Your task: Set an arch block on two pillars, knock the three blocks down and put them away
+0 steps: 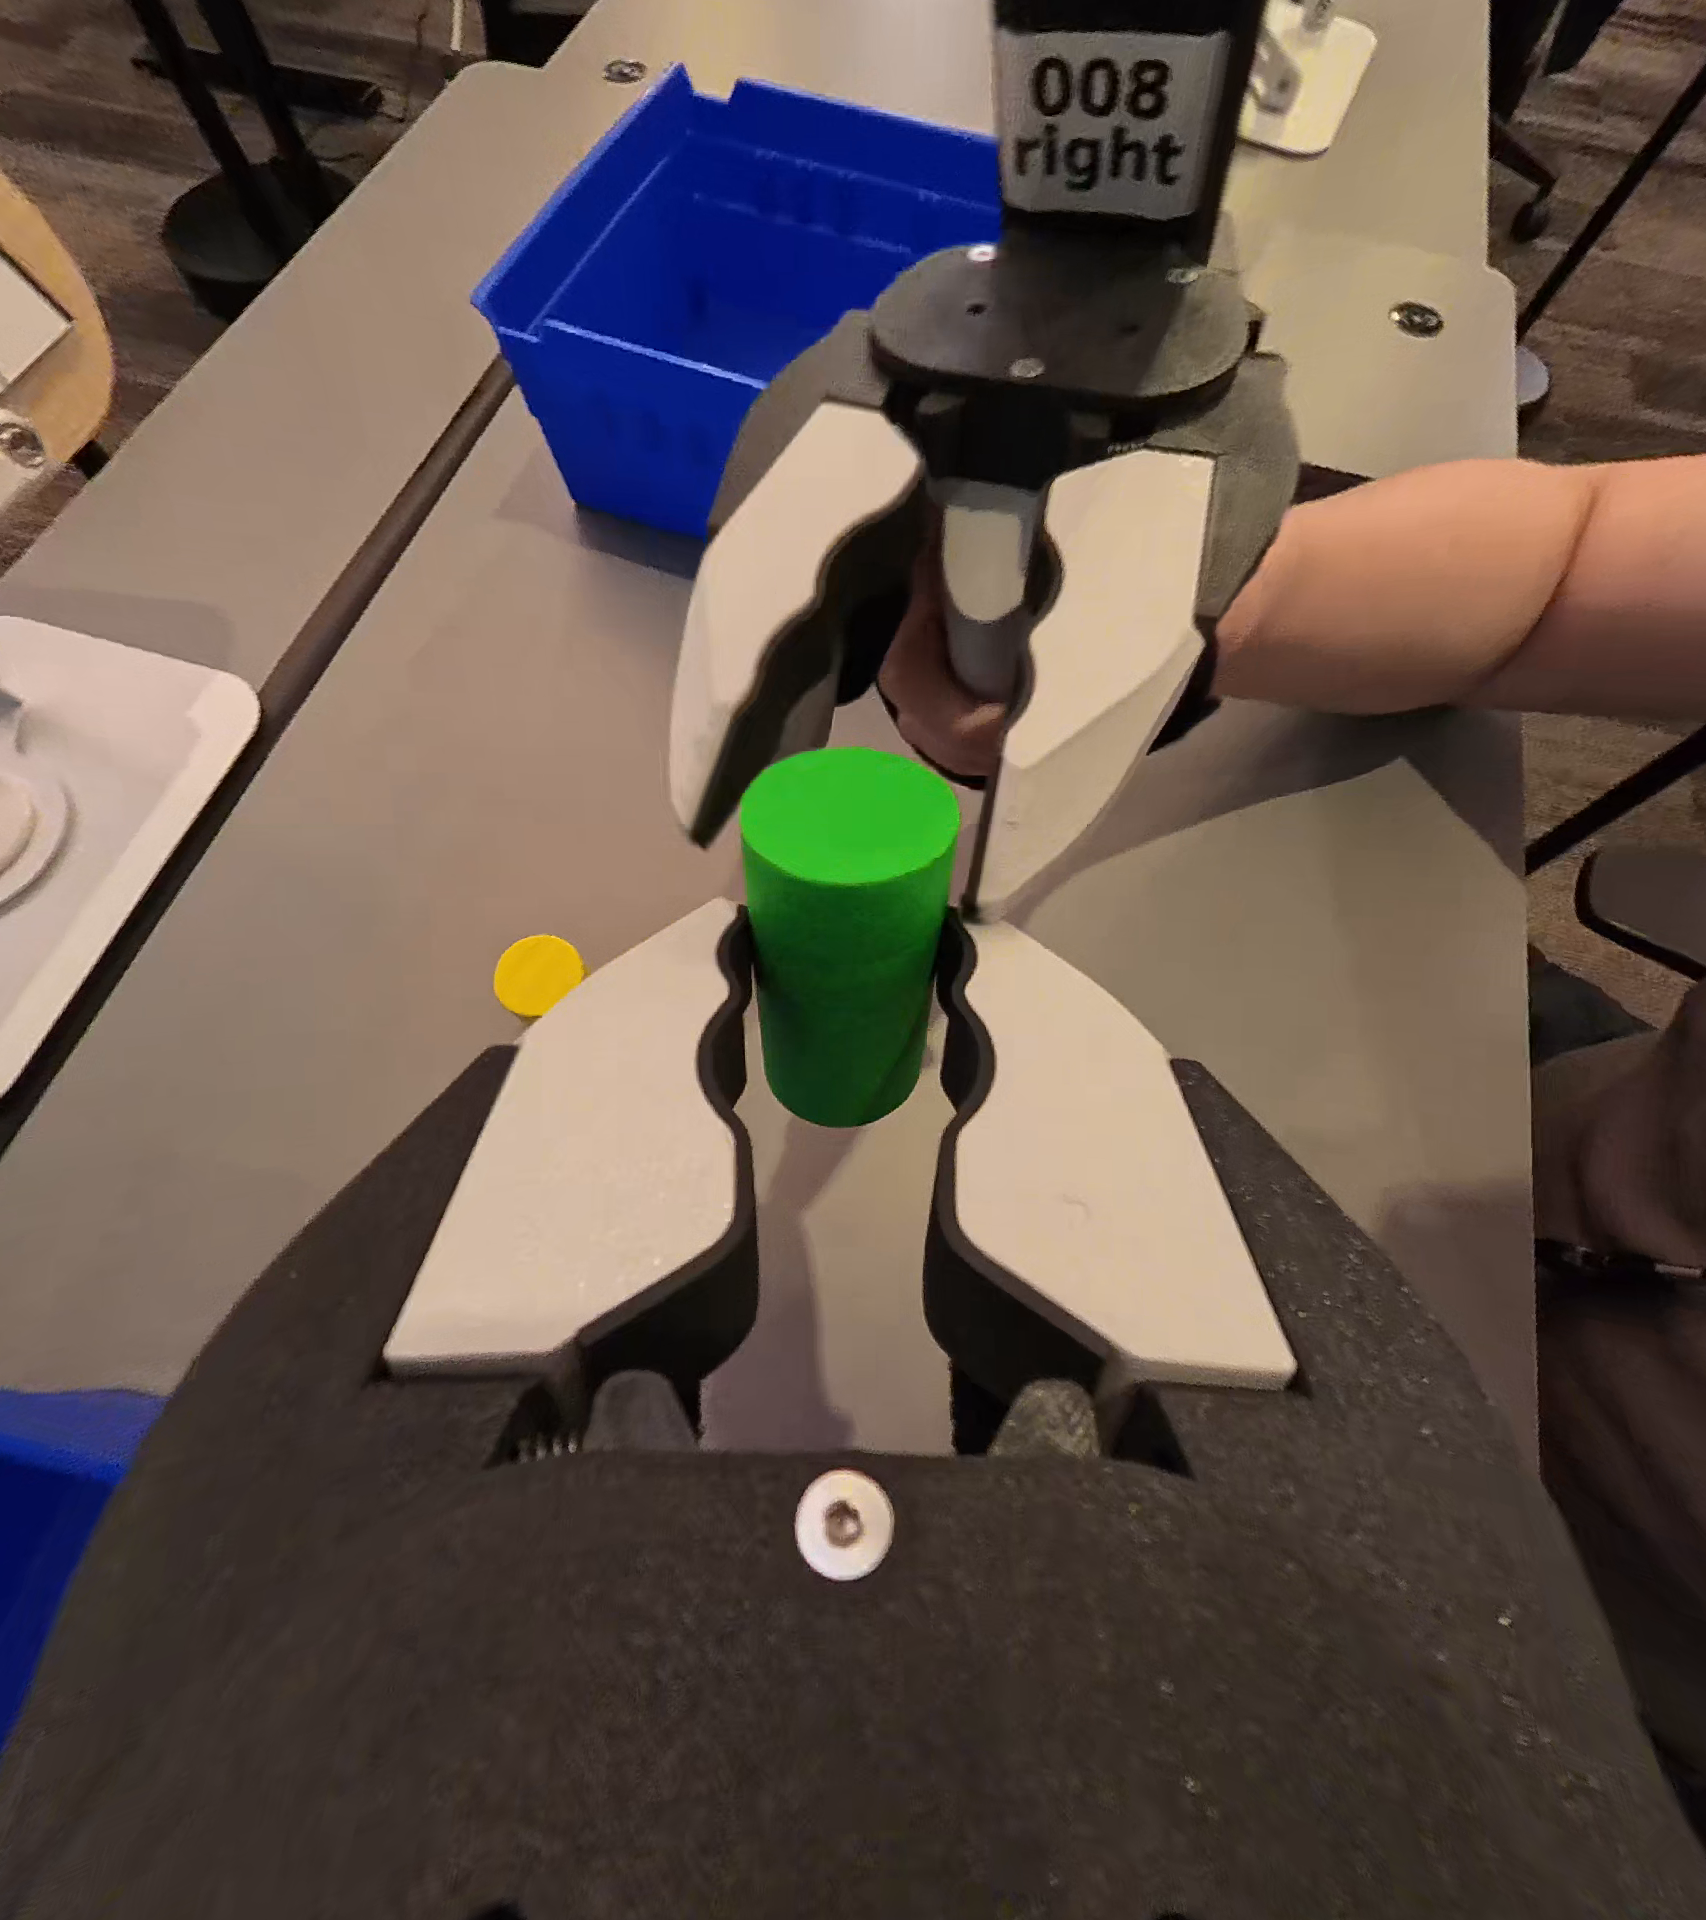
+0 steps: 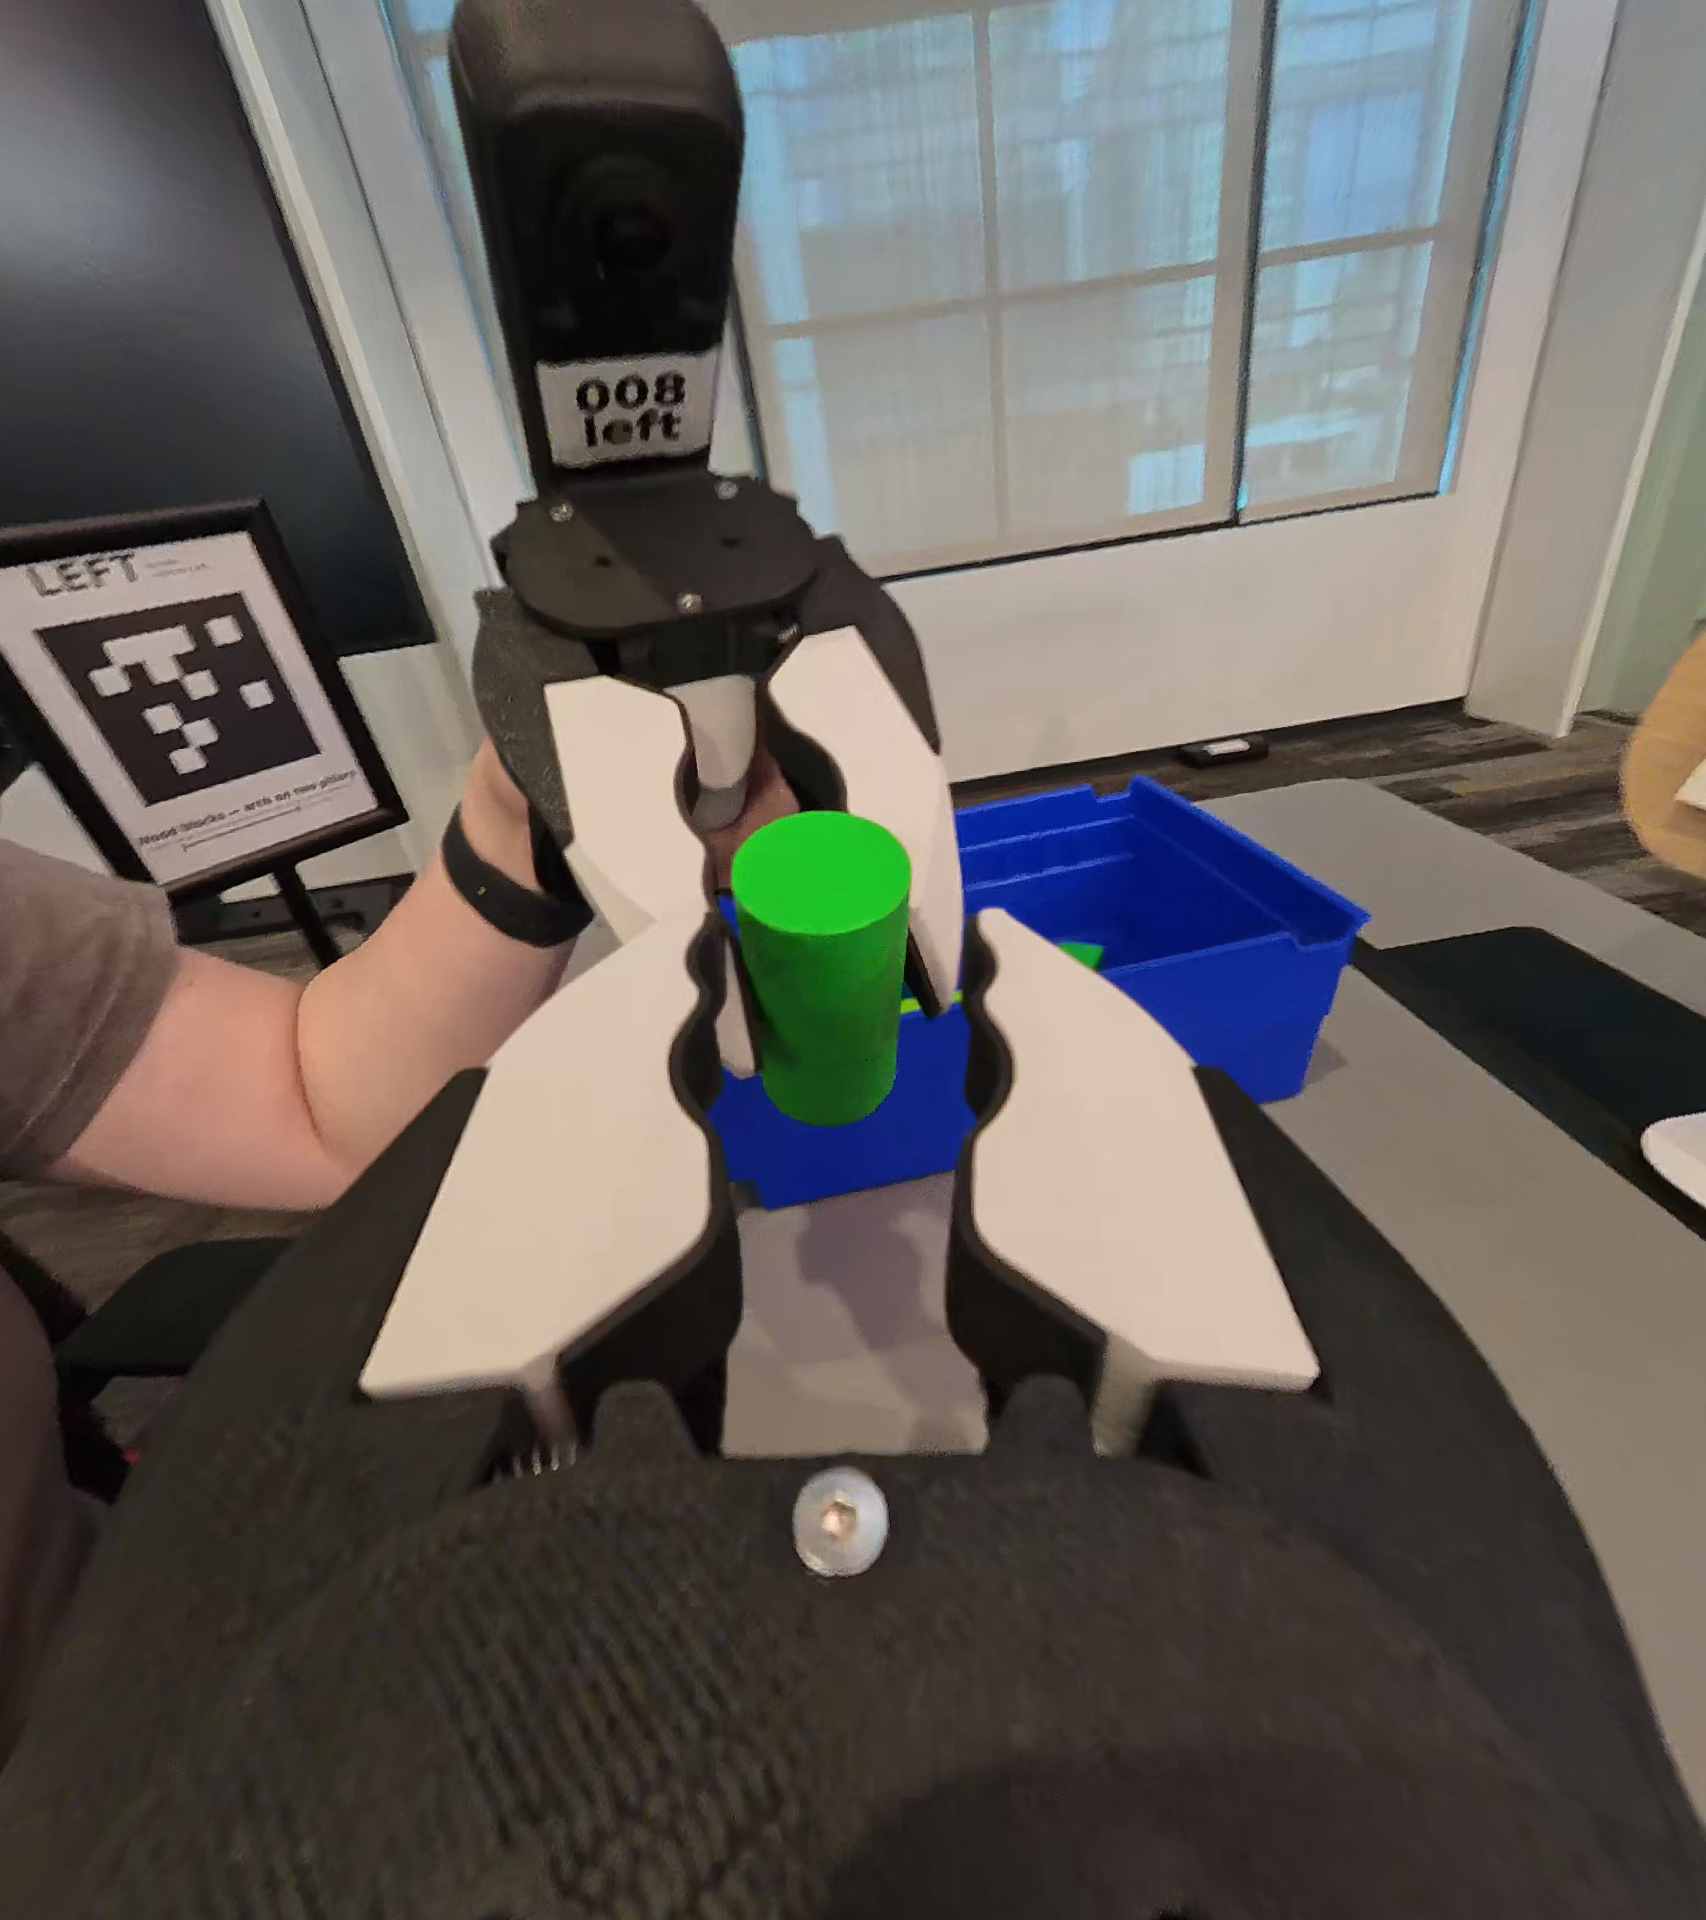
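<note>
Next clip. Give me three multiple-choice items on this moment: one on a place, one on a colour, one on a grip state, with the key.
1. The small flat yellow disc lies: A between a gripper's fingers; B on the grey tabletop; C atop the cylinder.
2. The solid cylinder block is: A red; B yellow; C green.
3. The cylinder is clamped by: A the left hand-held gripper; B the right hand-held gripper; C neither.

Key: B, it rests on bare tabletop beside the left fingers; C, its whole surface is bright green; A, the left fingers press both its sides, while the right ones stand spread apart.
</note>
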Available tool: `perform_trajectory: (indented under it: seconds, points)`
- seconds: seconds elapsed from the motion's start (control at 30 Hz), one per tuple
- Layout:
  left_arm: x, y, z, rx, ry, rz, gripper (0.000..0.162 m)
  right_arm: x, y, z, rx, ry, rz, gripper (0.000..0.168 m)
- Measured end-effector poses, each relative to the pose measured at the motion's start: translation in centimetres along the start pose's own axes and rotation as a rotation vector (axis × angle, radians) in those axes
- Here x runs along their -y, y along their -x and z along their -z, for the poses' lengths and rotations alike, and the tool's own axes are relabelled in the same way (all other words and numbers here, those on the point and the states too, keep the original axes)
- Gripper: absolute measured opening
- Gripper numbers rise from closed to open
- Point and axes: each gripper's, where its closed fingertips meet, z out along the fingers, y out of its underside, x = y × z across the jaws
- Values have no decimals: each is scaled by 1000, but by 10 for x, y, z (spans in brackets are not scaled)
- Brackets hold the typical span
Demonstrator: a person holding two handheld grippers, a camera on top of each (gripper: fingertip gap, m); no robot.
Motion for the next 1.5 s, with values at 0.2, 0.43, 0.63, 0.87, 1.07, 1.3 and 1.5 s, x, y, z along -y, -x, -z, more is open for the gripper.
perform_trajectory:
  seconds: [0.2, 0.43, 0.63, 0.87, 1.07, 1.3, 1.5]
  points:
    - [-9, 6, 2, 47, 38, -65, 38, -5, -5, 4, -9, 39, 27, 32]
    - [-6, 46, 72, 243, -95, 5, 59, -46, -108, 55, -492, 243, 58, 32]
    - [2, 53, 145, 320, -354, 45, 69, -124, -135, 65, -505, 427, -34, 32]
    - [-9, 56, 170, 357, -476, 8, 64, -139, -137, 60, -449, 431, 10, 33]
    - [-69, 105, 153, 531, -162, 109, 62, -145, -139, 61, -441, 439, 44, 33]
    - [-122, 146, 120, 563, 59, 206, 63, -148, -141, 64, -449, 452, 32, 34]
    - [-158, 157, 97, 547, 241, 178, 54, -143, -145, 64, -488, 441, 49, 50]
